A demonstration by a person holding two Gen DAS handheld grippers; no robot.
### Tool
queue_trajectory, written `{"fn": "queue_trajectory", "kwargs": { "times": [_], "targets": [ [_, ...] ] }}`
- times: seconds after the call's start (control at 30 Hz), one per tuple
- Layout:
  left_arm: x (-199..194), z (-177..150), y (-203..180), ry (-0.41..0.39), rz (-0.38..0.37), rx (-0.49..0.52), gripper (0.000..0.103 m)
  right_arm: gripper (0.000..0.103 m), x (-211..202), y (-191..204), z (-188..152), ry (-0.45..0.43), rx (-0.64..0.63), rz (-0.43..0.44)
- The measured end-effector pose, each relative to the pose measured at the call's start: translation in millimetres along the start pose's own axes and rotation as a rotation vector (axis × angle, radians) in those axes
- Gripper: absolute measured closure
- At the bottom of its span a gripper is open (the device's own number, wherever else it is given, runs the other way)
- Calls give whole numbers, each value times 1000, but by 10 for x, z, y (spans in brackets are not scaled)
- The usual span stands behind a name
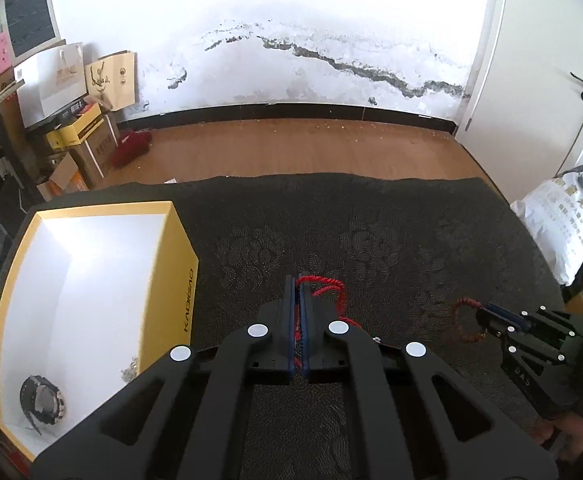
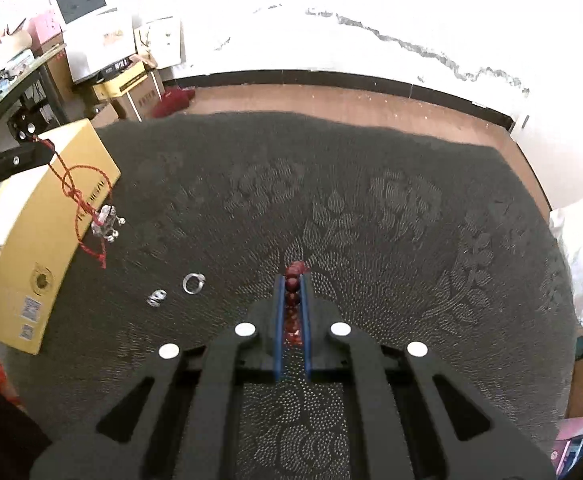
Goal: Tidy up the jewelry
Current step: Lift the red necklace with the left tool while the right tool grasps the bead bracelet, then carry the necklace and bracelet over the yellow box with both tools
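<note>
You're working over a dark patterned cloth (image 2: 371,208) on a table, with wood floor (image 1: 311,148) beyond, a stained white wall (image 1: 291,40), a door (image 1: 551,80) far right and stacked boxes (image 1: 79,136) far left. A yellow box (image 1: 91,280) sits open at the cloth's left; a watch (image 1: 41,400) lies in its near corner. Your left gripper (image 1: 300,280) is clamped on a red cord (image 1: 331,292), which hangs off the cloth with a silver charm (image 2: 105,222) dangling beside the box. Your right gripper (image 2: 292,280), angled down, is pinched on a dark red bead bracelet (image 2: 294,272). Two silver rings (image 2: 193,283) lie on the cloth near the box.
</note>
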State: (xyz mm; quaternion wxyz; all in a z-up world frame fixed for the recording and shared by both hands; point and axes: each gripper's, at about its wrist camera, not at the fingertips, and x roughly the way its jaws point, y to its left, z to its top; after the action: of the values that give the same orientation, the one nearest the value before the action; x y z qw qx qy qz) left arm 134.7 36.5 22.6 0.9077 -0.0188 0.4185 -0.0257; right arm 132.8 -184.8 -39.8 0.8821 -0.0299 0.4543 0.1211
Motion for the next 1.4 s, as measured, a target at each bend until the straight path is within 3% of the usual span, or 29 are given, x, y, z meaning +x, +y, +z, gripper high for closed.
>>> {"fn": "queue_trajectory", "kwargs": {
  "times": [0.2, 0.4, 0.7, 0.9, 1.13, 1.4],
  "targets": [
    [-321, 1, 209, 36, -3, -27, 101, 95, -387, 194, 146, -24, -3, 25],
    [-822, 83, 548, 30, 26, -38, 101, 95, -899, 683, 391, -53, -68, 39],
    [-1546, 33, 1207, 6, 87, -70, 101, 95, -1638, 1825, 719, -86, -216, 131],
    [-1807, -112, 1666, 18, 135, -89, 101, 95, -1942, 2597, 880, -110, -296, 176],
    [-1740, -306, 2102, 51, 178, -116, 101, 95, -2079, 3263, 971, -118, -373, 205],
    [-1120, -547, 2311, 116, 192, -169, 101, 95, -1824, 3617, 980, -68, -403, 186]
  ]
}}
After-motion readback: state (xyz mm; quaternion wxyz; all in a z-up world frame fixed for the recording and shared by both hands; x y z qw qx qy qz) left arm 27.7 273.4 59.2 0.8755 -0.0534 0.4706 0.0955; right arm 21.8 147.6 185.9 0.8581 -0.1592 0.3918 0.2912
